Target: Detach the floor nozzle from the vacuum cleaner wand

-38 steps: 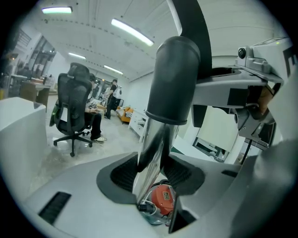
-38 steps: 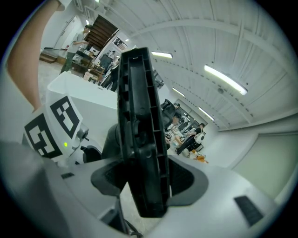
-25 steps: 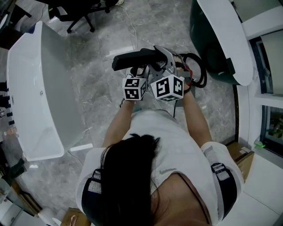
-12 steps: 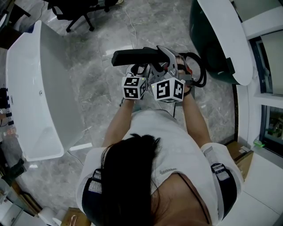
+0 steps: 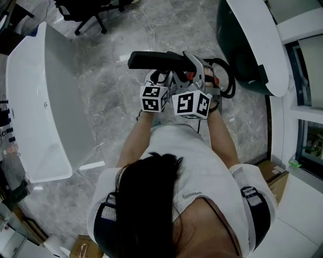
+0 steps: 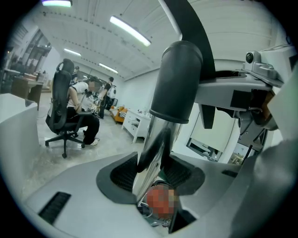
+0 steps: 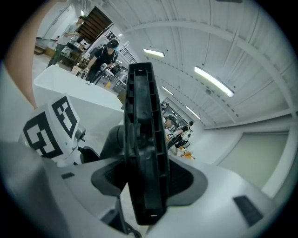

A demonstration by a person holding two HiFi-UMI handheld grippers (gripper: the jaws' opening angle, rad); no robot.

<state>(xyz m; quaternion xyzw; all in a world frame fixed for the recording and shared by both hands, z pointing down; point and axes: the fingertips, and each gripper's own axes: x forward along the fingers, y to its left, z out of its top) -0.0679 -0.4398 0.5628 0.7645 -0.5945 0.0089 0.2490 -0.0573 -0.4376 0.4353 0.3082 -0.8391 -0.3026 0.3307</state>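
The left gripper (image 6: 158, 179) is clamped on the wand (image 6: 157, 135): the shiny tube stands between its fingers (image 6: 122, 173), the dark pads pressing it from both sides, and it rises up and away from them to a dark collar (image 6: 179, 79) above the fingertips. The right gripper (image 7: 146, 181) is clamped on the nozzle (image 7: 142, 139), whose black ribbed edge stands upright between the pads (image 7: 186, 179) and reaches well above and a little below them. To the left of the right fingers, just beside them, shows the left gripper's marker cube (image 7: 49, 128). From the head view both grippers sit close together in front of the person's chest, the left gripper (image 5: 160, 79) and right gripper (image 5: 196, 80) nearly touching, and the nozzle (image 5: 156, 60) lies as a black bar just beyond the fingertips, stretching out to the left past the left gripper. Whether nozzle and wand are joined or apart cannot be made out. A black hose (image 5: 228, 80) loops just right of the right fingers. Below them is grey marble floor (image 5: 111, 101), with a white tub (image 5: 40, 101) well off to the left and an office chair (image 5: 86, 15) far beyond the fingertips. Past the left fingers, far off, a person sits on a chair (image 6: 60, 102).
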